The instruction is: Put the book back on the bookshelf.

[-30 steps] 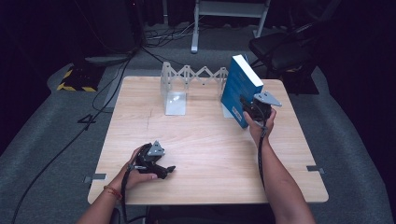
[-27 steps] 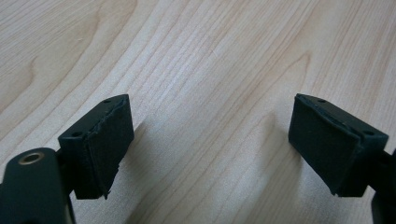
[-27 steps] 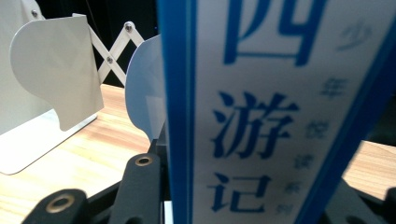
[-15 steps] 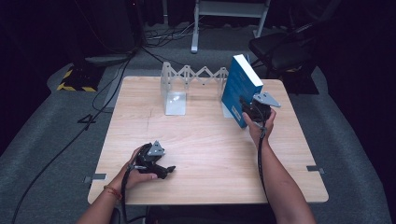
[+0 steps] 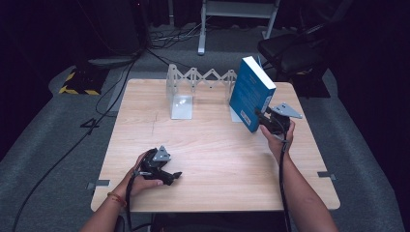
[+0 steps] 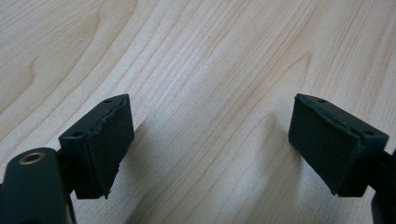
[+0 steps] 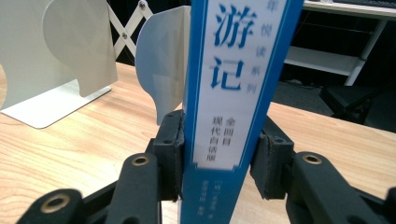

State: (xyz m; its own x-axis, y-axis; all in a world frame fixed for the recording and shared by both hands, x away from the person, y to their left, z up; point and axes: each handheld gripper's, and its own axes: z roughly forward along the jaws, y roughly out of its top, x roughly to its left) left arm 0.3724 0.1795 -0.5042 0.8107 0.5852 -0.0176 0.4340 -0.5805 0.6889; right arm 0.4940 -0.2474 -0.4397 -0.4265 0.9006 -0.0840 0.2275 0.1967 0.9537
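The right hand-held gripper [image 5: 263, 121] is held up at the far right of the worktop [image 5: 212, 159], the forearm stretched forward from the near edge and the wrist raised. Its jaws have just been closing, and the blue book [image 5: 251, 93] is pinched between them at the lower end of its spine [image 7: 233, 93]; in the right gripper view both pads are seen pressed against the covers. The book is held upright, tilted slightly, above the far right part of the worktop, just beside the right end plate [image 7: 161, 60] of the white expanding book rack [image 5: 193, 87]. The rack's left end plate [image 5: 178, 96] is seen well apart from it.

The left hand-held gripper [image 5: 167, 176] is rested low near the front left edge, its jaws spread wide over bare wood, with nothing between the pads [image 6: 105, 144].
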